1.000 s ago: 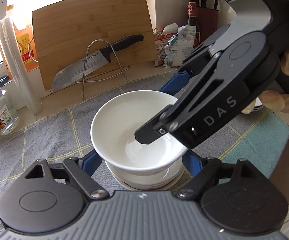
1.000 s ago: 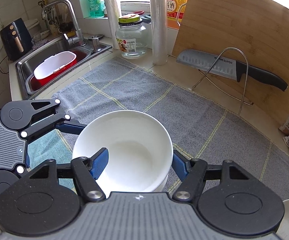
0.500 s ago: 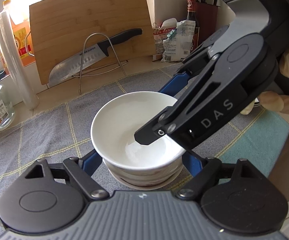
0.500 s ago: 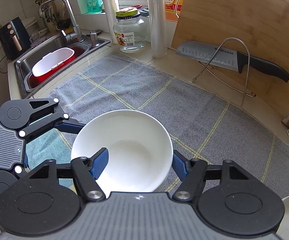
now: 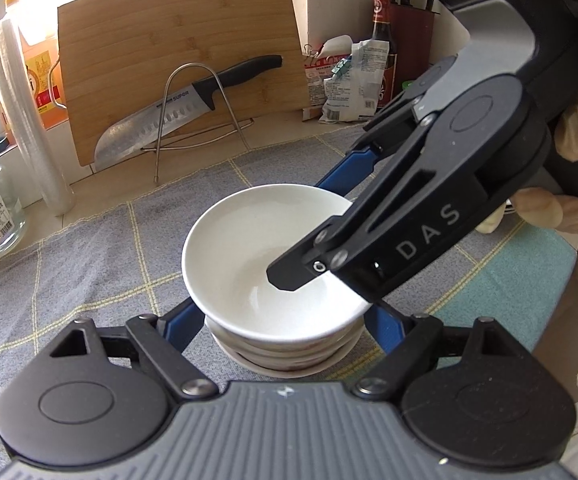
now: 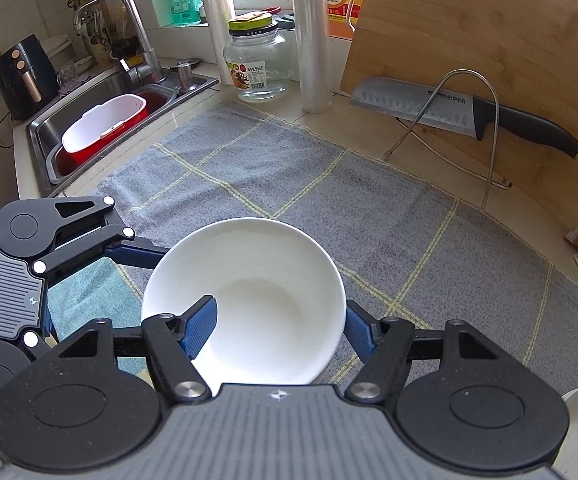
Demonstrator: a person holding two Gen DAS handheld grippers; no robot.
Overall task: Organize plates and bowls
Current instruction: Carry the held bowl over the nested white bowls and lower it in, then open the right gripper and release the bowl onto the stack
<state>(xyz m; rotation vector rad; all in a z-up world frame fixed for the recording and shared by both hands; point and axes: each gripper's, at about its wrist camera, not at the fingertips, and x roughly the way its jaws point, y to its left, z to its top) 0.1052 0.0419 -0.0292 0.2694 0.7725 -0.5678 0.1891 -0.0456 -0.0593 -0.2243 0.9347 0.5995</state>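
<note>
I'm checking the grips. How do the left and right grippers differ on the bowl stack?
The right gripper has one finger inside the top bowl and one outside; the left gripper has both fingers outside. The right sits at the top bowl's rim, the left lower, beside the dishes under it. Both reach the same stack.
</note>
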